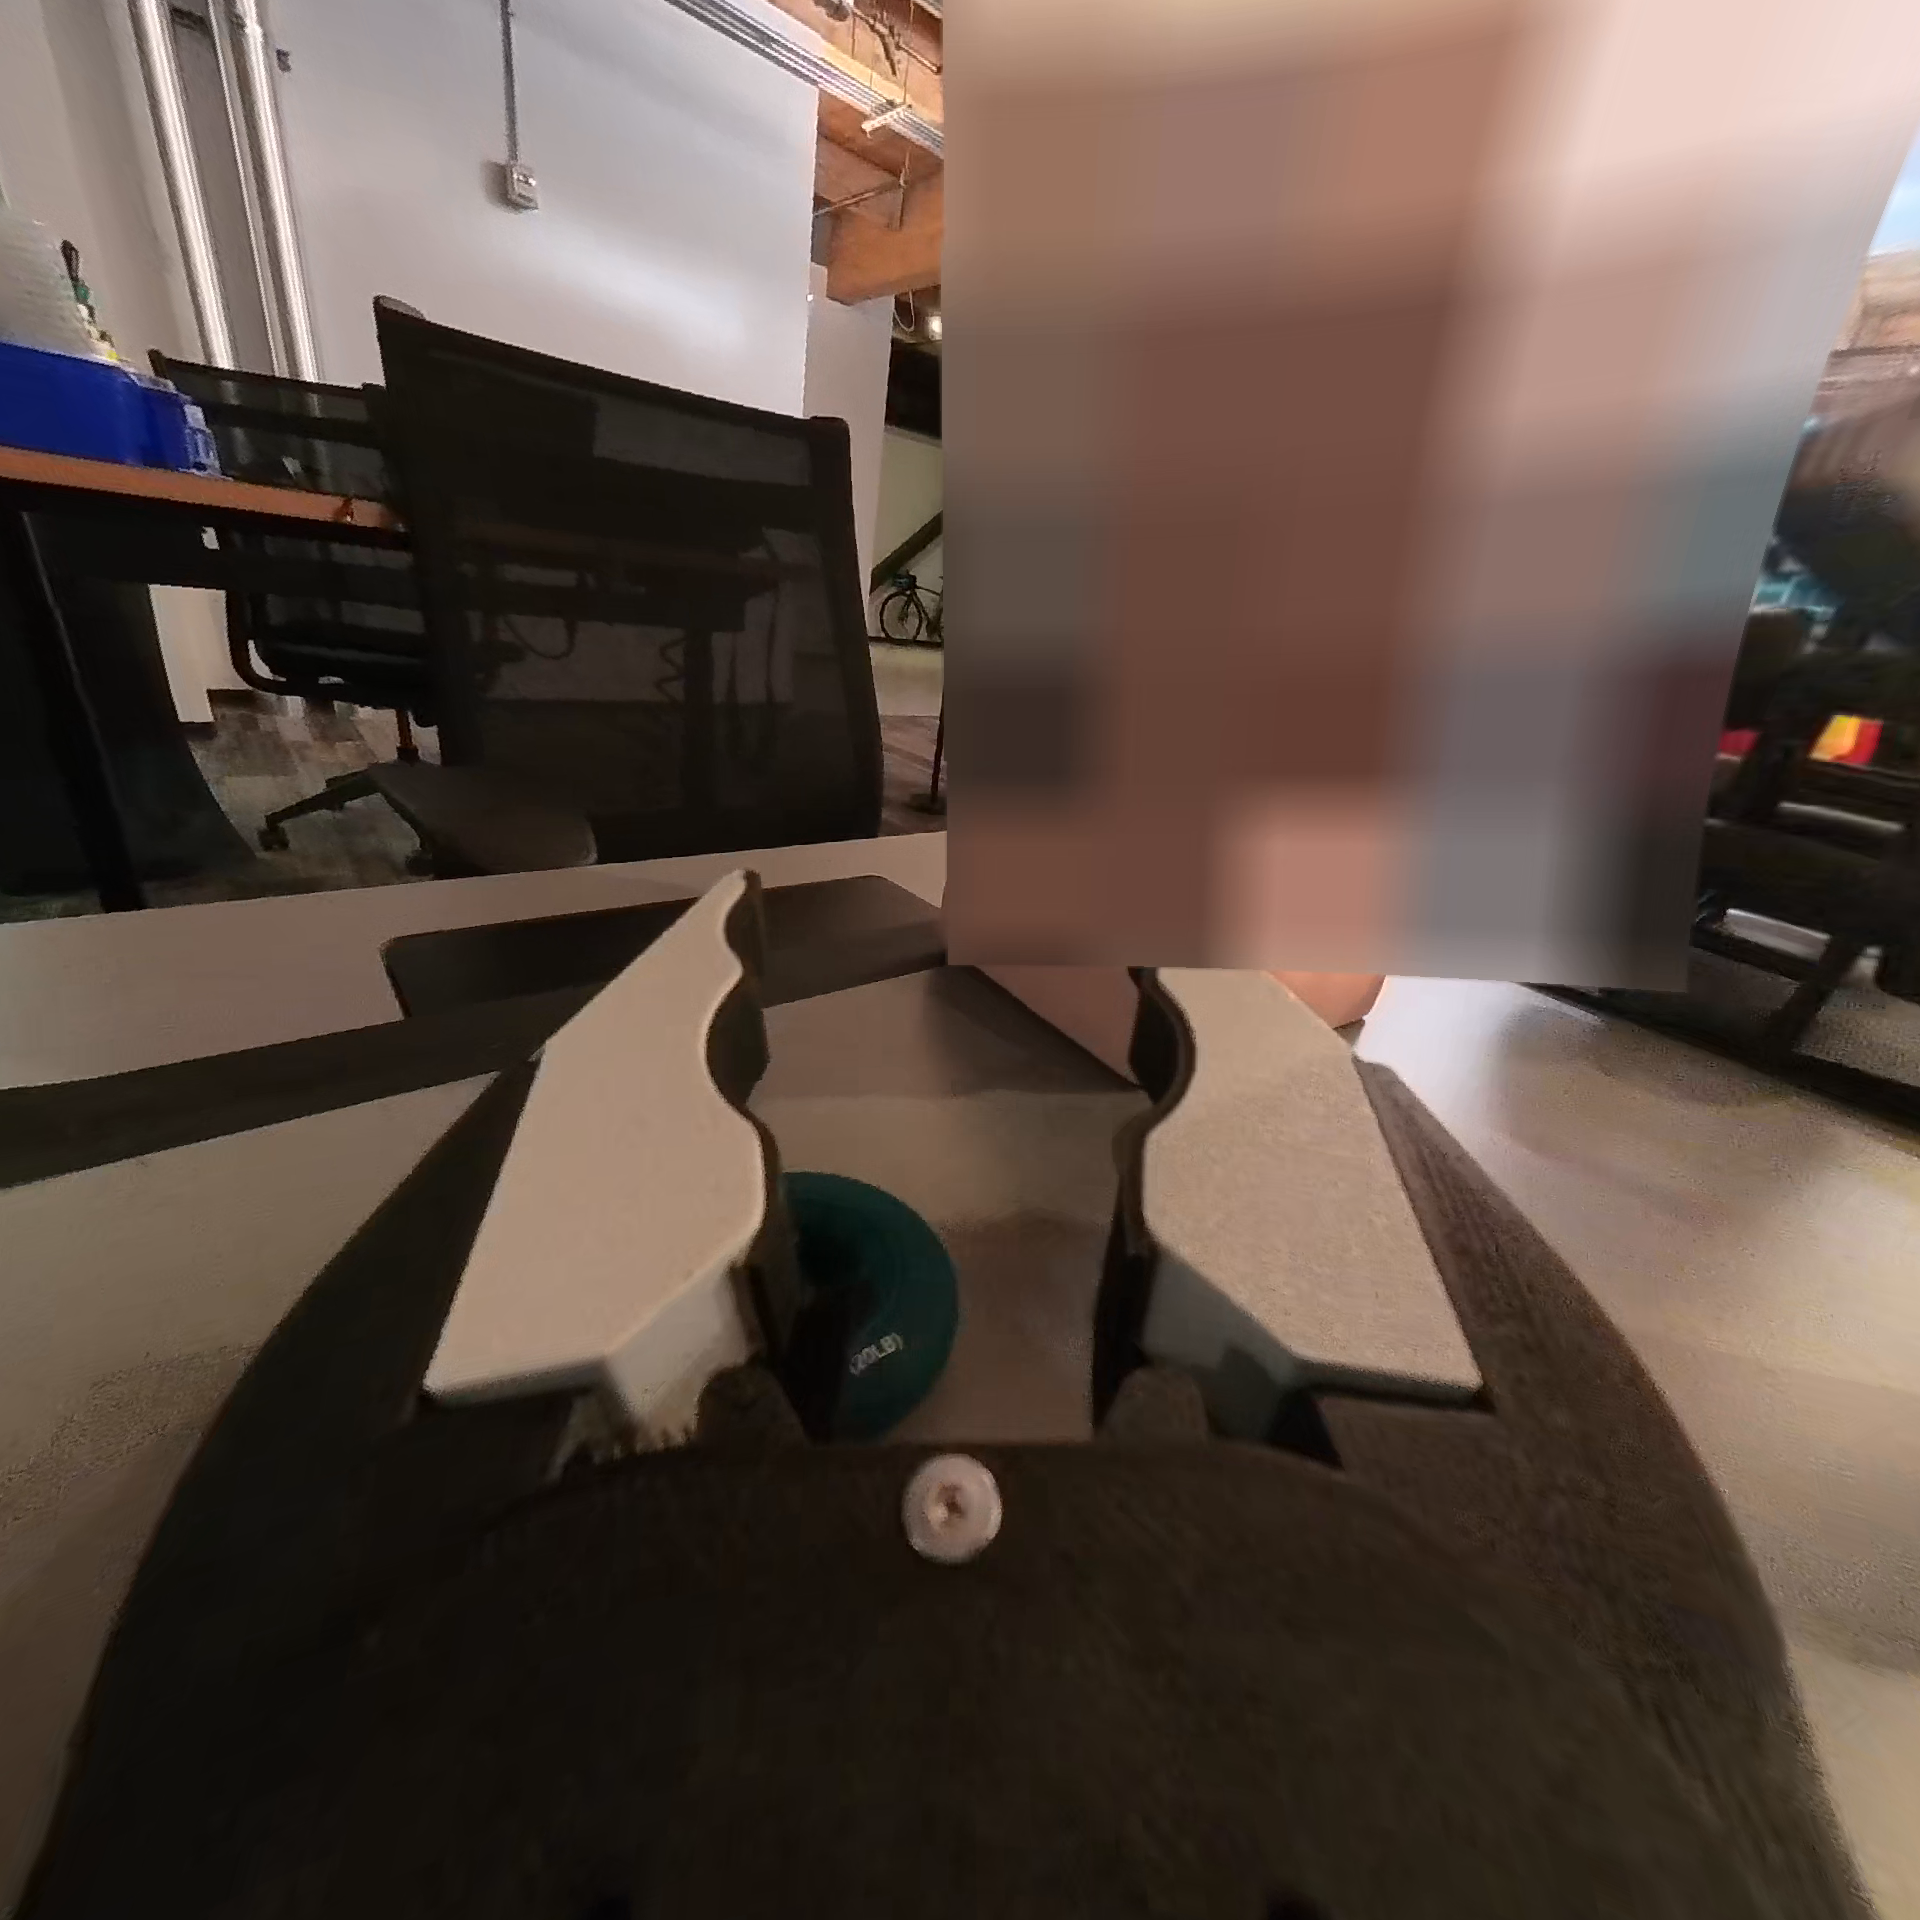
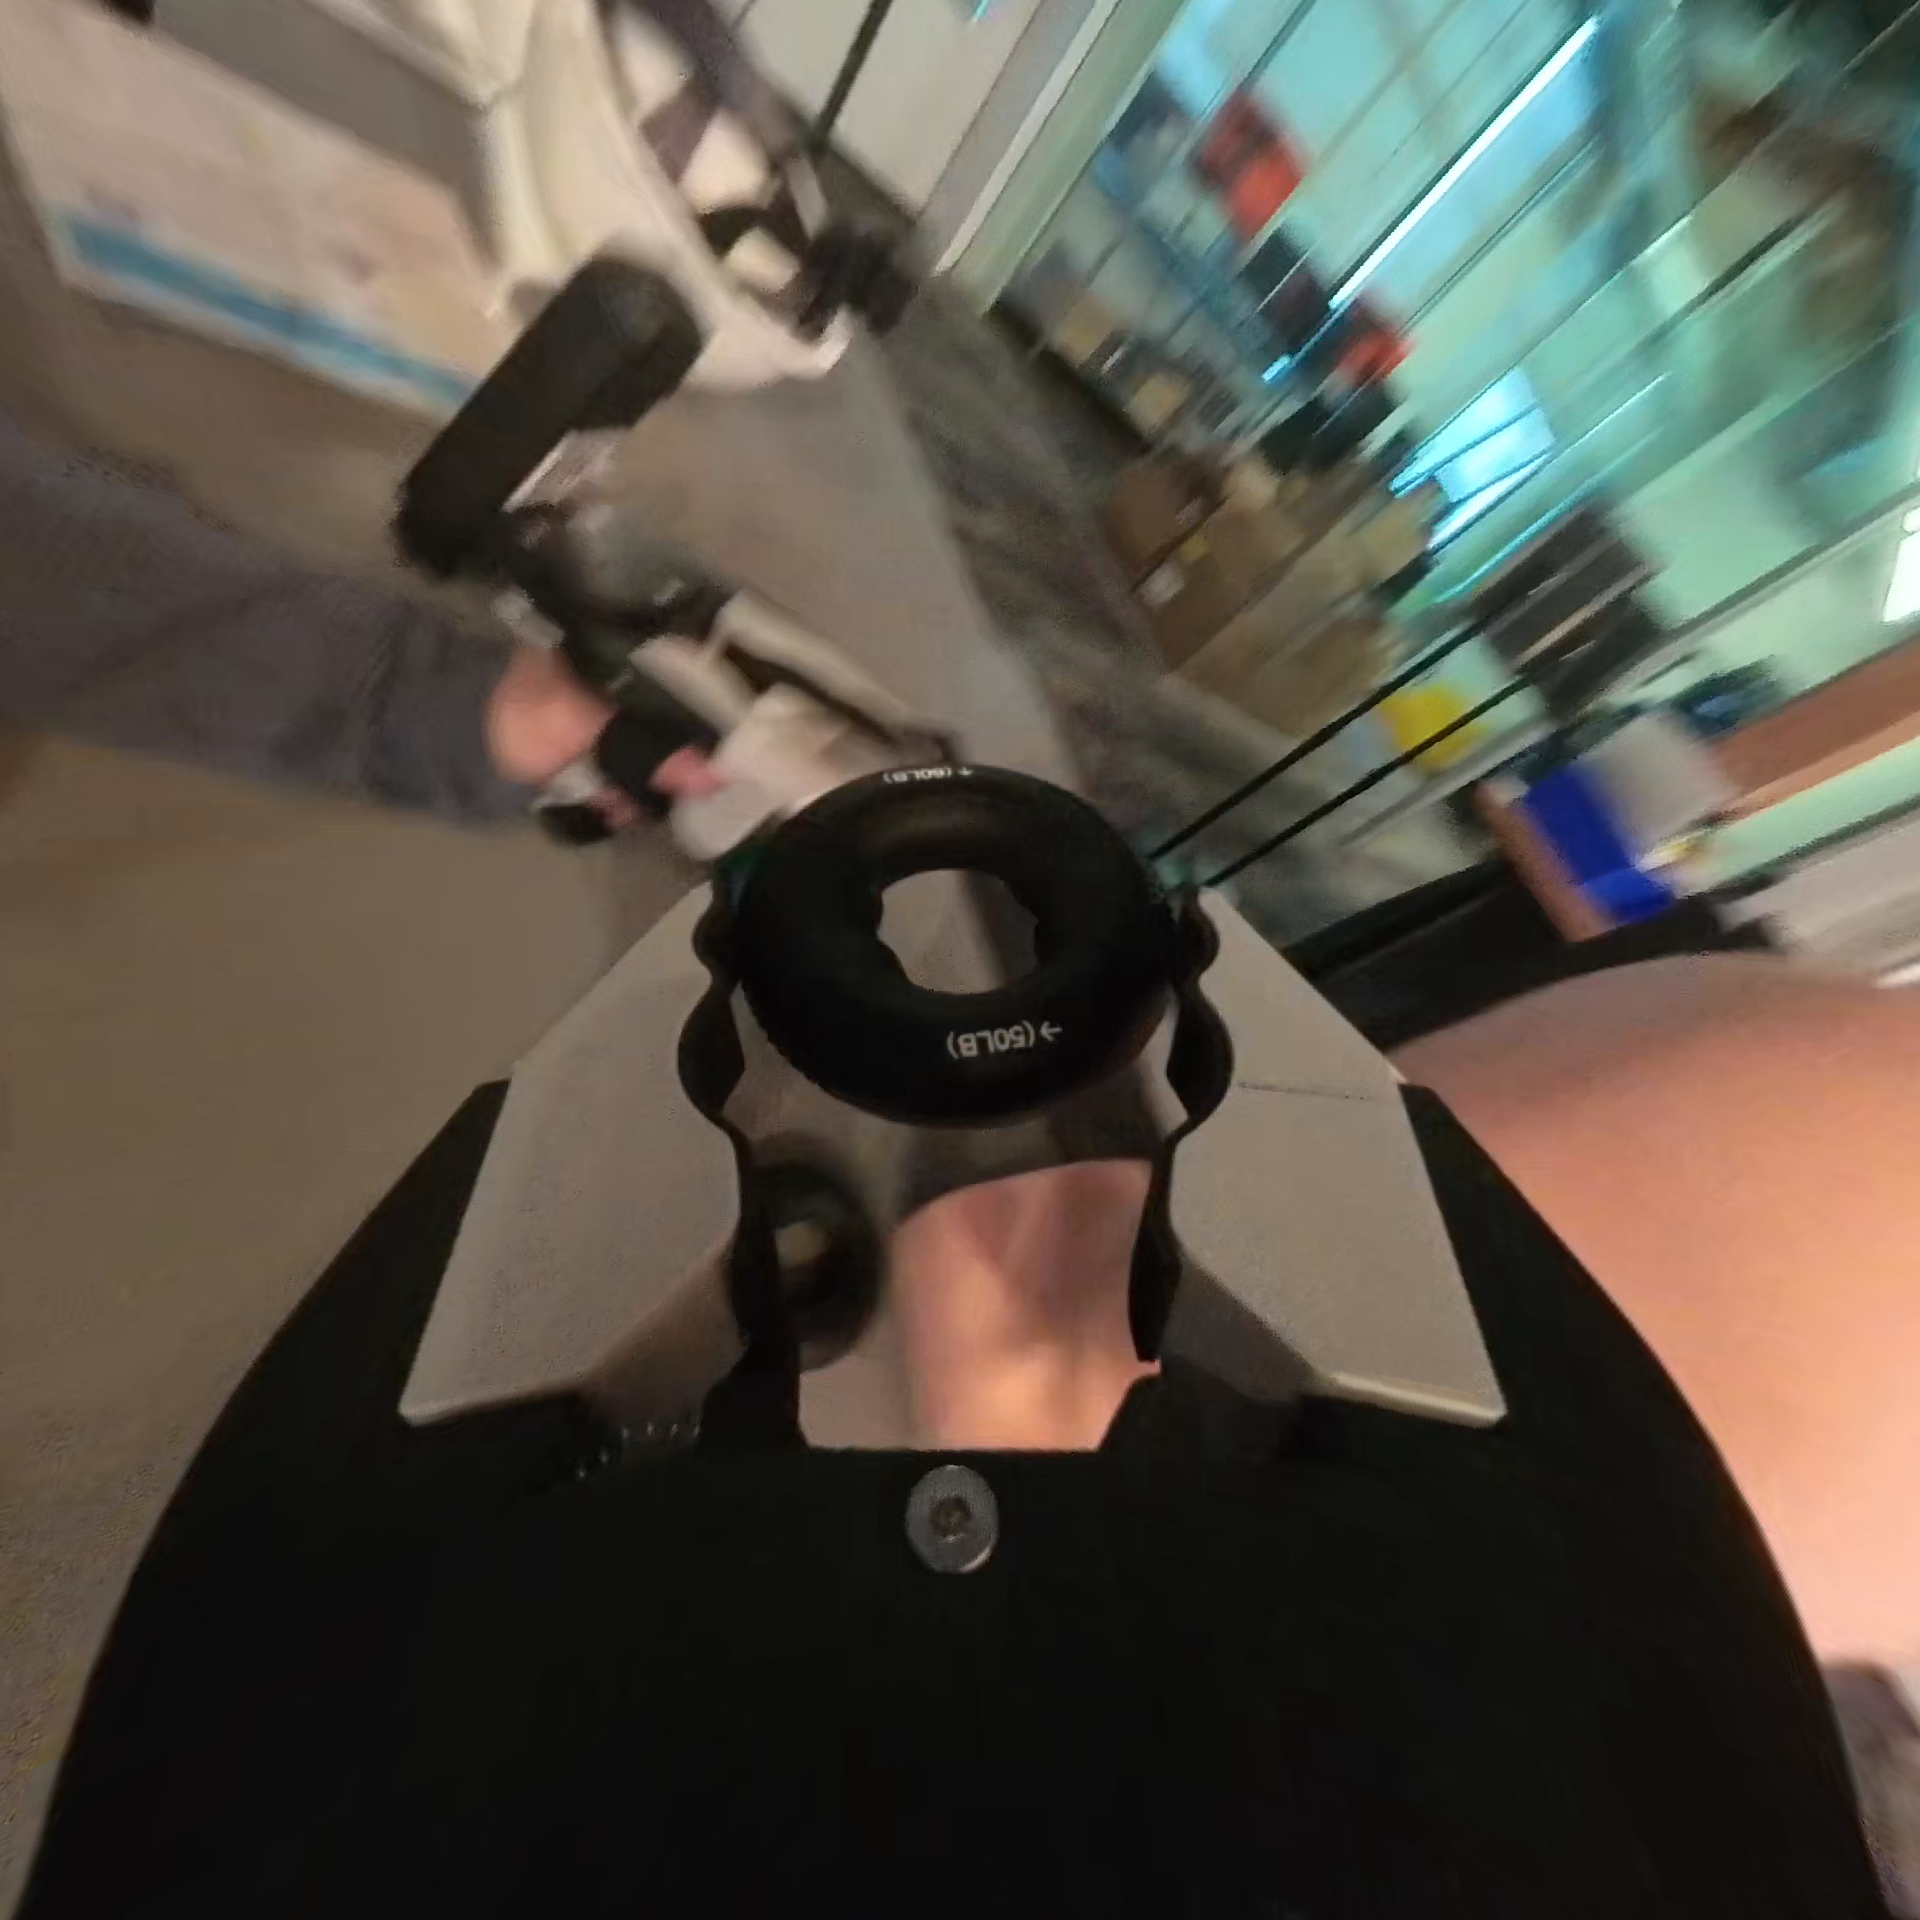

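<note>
In the left wrist view my left gripper is open, its white fingers spread low over a grey table. A dark teal rubber ring lies on the table between the jaws, close against the left finger's base. In the right wrist view my right gripper is shut on a black rubber ring, held flat between the fingertips above the table. A second dark ring shows blurred below, between the fingers. The left gripper appears far left, held by a hand.
A flat black mat lies on the table beyond the left gripper. Black mesh office chairs and a desk with a blue box stand behind. A person's grey sleeve reaches in. The right wrist view is motion-blurred.
</note>
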Motion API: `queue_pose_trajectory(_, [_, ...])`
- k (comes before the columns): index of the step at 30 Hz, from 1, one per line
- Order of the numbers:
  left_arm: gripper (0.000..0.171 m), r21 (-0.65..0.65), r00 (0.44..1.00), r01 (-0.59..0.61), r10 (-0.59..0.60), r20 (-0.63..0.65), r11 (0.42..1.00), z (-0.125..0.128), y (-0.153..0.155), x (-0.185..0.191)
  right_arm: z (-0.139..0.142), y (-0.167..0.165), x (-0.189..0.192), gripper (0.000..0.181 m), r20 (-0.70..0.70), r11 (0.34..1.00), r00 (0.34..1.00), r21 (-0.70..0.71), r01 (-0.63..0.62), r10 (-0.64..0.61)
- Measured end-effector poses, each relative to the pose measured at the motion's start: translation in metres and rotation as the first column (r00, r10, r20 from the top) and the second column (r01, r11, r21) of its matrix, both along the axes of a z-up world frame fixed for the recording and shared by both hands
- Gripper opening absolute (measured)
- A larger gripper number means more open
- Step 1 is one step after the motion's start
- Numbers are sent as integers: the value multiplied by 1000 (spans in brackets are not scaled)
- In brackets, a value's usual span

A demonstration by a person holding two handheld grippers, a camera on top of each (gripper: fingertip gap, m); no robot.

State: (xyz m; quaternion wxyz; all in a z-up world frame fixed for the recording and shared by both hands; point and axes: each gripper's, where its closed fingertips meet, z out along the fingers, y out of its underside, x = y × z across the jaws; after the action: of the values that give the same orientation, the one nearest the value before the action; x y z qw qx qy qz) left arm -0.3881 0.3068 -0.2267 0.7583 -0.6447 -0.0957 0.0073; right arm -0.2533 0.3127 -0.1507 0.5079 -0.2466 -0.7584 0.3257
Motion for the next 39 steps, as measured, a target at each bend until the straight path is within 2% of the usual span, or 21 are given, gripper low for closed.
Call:
queue_pose_trajectory(2, [69,-4,1000,9,-9,-12,1000,0,1,3,73,21,7,83,-118,1000,993,4,-2,2])
queue_pose_trajectory(4, [69,-12,999,16,-17,-28,1000,0,3,6,131,55,3,83,-154,999,988,-37,16,-22])
queue_pose_trajectory(6, [69,-17,999,22,-22,-36,1000,-1,4,8,167,98,-10,83,-99,992,992,-106,64,-75])
queue_pose_trajectory(8, [69,-18,999,28,-28,-38,999,-1,5,10,180,134,-26,83,15,977,994,-181,110,-109])
queue_pose_trajectory(10, [69,-22,999,32,-33,-40,999,-1,6,11,177,159,-40,84,134,964,983,-221,151,-124])
queue_pose_trajectory(13, [69,-22,998,40,-40,-38,999,-1,7,12,168,178,-57,83,214,948,970,-269,170,-114])
queue_pose_trajectory(19, [69,-25,998,44,-45,-42,999,-1,8,13,147,209,-77,83,256,903,957,-365,225,-135])
queue_pose_trajectory(24, [69,-25,998,51,-52,-35,998,-1,10,13,138,210,-75,84,297,872,952,-442,209,-77])
queue_pose_trajectory(25, [69,-27,998,51,-52,-37,998,-1,10,13,136,211,-75,86,299,877,950,-429,216,-88])
queue_pose_trajectory(27, [69,-27,998,50,-51,-42,998,-1,10,14,130,213,-75,123,296,884,946,-395,249,-134])
queue_pose_trajectory(28, [70,-26,998,49,-50,-41,998,-1,10,14,135,211,-73,128,258,881,955,-405,245,-147])
queue_pose_trajectory(30, [69,-21,998,48,-49,-34,999,-1,9,13,158,200,-58,116,51,904,985,-392,174,-167])
queue_pose_trajectory(32, [70,-16,998,47,-48,-27,999,0,8,12,173,177,-30,110,-178,948,966,-290,130,-187])
queue_pose_trajectory(33, [70,-16,999,48,-48,-24,999,0,8,12,170,161,-16,108,-256,959,947,-250,131,-196])
queue_pose_trajectory(35, [70,-14,999,47,-47,-22,999,0,8,11,145,132,6,100,-314,954,914,-232,189,-257])
queue_pose_trajectory(37, [70,-14,999,47,-48,-20,999,0,8,11,90,103,17,95,-175,930,933,-253,266,-315])
queue_pose_trajectory(39, [70,-15,999,49,-49,-18,999,-1,9,11,29,62,23,93,24,897,963,-357,260,-269])
